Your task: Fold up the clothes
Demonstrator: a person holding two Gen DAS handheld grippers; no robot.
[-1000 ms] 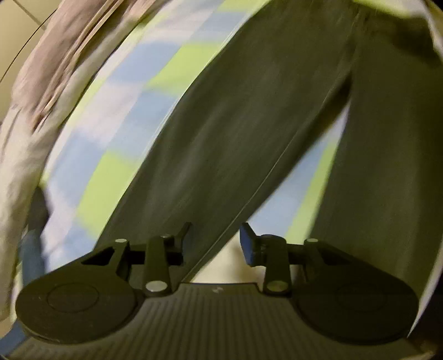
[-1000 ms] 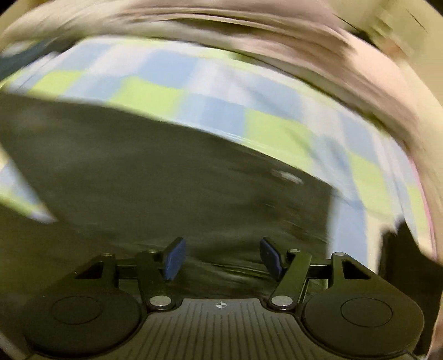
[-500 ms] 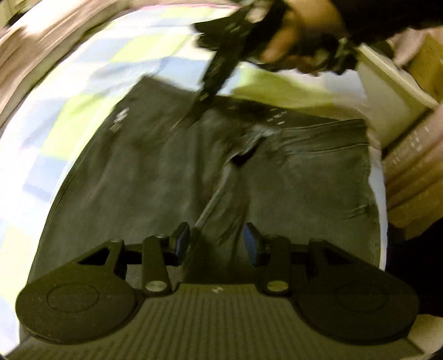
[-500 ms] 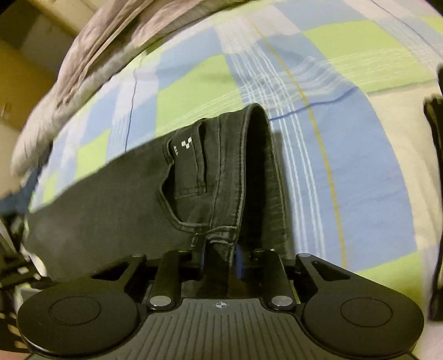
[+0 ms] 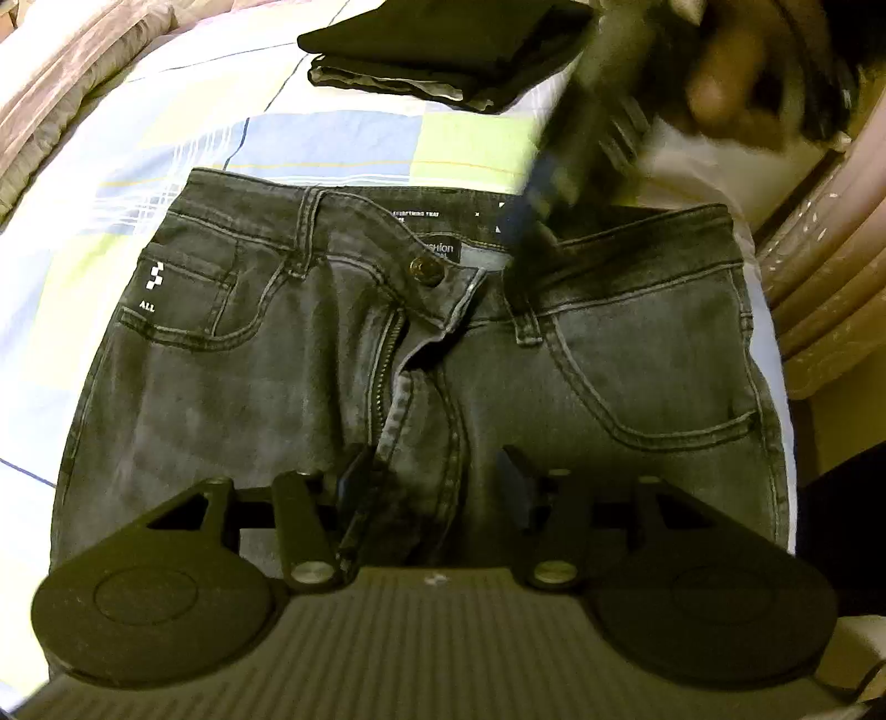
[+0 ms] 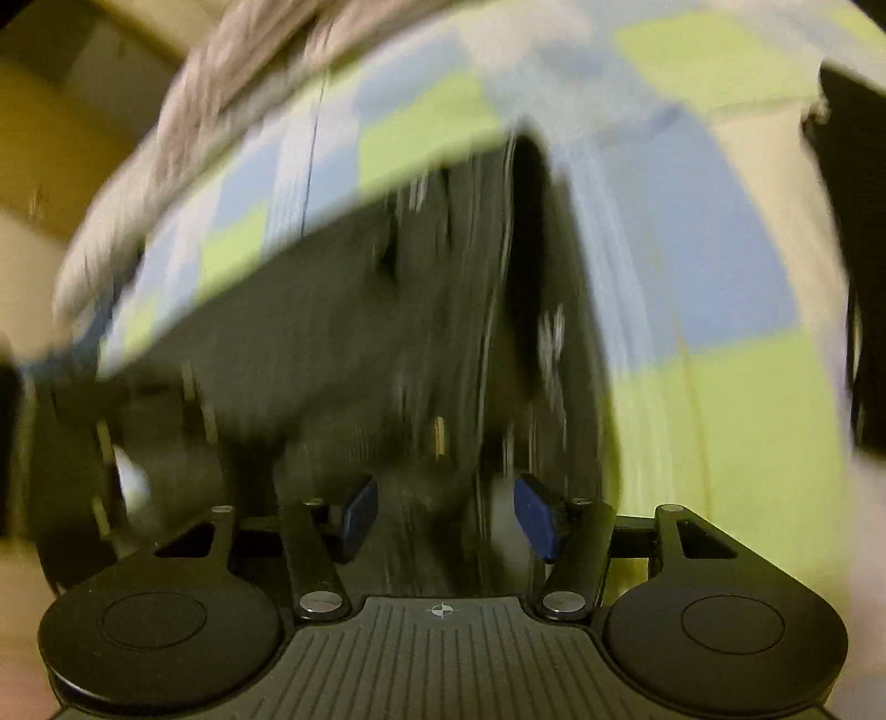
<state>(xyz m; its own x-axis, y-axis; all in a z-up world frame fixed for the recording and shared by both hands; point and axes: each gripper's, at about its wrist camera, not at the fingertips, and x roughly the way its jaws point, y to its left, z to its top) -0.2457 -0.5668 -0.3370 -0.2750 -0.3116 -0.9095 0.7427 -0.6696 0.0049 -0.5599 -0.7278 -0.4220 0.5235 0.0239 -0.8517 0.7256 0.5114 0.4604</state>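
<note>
Dark jeans lie flat on the checked sheet. The left gripper and the right gripper hover over them with parted, empty jaws that have just been opening.

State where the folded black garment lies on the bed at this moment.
In the left wrist view, the folded black garment lies at the top centre on the blue-and-green checked bedsheet, beyond the waistband of the dark grey denim jeans.
</note>
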